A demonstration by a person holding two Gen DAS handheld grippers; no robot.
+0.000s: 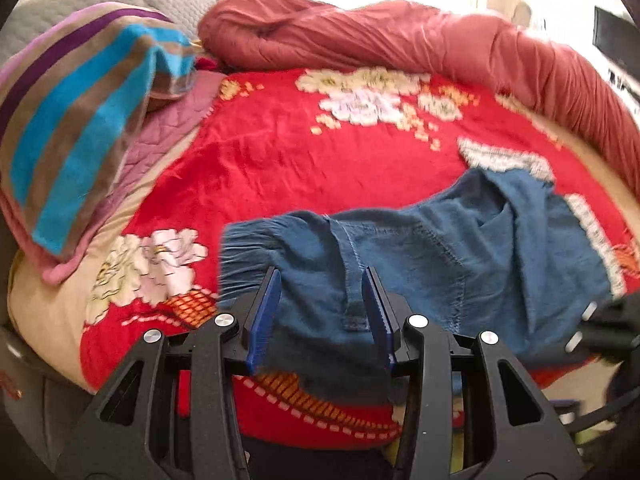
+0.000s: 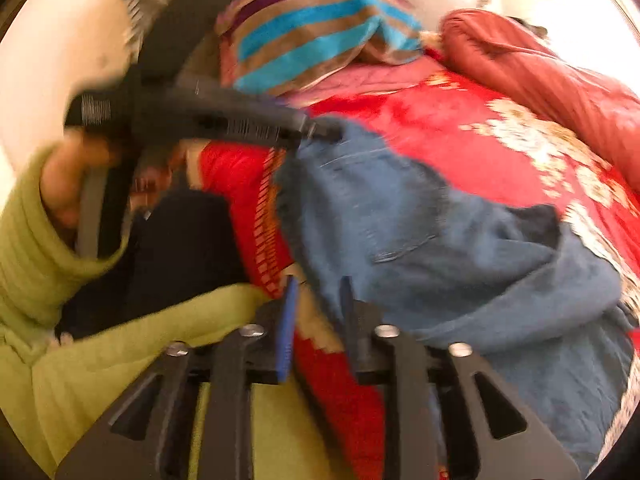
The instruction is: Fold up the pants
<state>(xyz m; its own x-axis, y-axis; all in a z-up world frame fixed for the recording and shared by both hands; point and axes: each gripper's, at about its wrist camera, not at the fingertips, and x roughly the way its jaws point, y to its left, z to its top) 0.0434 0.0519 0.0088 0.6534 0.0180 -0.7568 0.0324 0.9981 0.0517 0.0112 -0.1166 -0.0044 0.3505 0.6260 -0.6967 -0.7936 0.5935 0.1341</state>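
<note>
Blue pants [image 1: 440, 248] lie crumpled across a red floral blanket [image 1: 272, 152] on the bed. The waistband end fills the gap between the blue pads of my left gripper [image 1: 320, 304], which is shut on that cloth; a belt loop [image 1: 354, 308] shows beside the right pad. In the right wrist view the left gripper [image 2: 308, 132] pinches the pants [image 2: 400, 216] at their near-left corner. My right gripper [image 2: 318, 312] stands open at the near edge of the pants, with blanket visible between its pads [image 2: 290, 320]. It shows blurred at the far right of the left view [image 1: 600, 332].
A striped blue, brown and purple blanket [image 1: 80, 120] is piled at the left over a pink quilt [image 1: 168, 128]. A rolled rust-red duvet [image 1: 400, 40] runs along the back and right. A hand in a green sleeve [image 2: 24, 260] holds the left gripper.
</note>
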